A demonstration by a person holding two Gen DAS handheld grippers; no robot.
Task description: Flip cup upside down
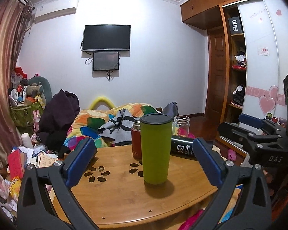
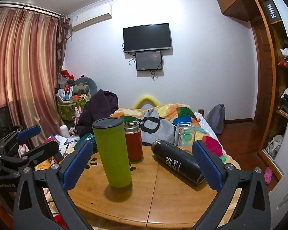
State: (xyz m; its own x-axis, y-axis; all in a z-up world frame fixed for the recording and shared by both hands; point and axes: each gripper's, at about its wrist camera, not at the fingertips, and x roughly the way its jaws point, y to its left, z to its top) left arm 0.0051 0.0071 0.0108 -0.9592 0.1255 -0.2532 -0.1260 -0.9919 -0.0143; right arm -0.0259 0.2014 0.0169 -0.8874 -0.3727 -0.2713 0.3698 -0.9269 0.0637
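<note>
The green cup [image 1: 156, 149] stands on the round wooden table [image 1: 124, 197], wide dark end up and narrow end on the wood, with a red flask [image 1: 136, 141] just behind it, a black bottle [image 2: 177, 162] lying on its side to the right, and a clear jar [image 2: 184, 134] at the far edge. Both tools are spread apart and grip nothing — the left gripper [image 1: 144, 163] frames the cup without touching it. The right gripper [image 2: 142, 165] is held in front of the cup and bottle, its blue pads [image 2: 77, 164] clear of both.
</note>
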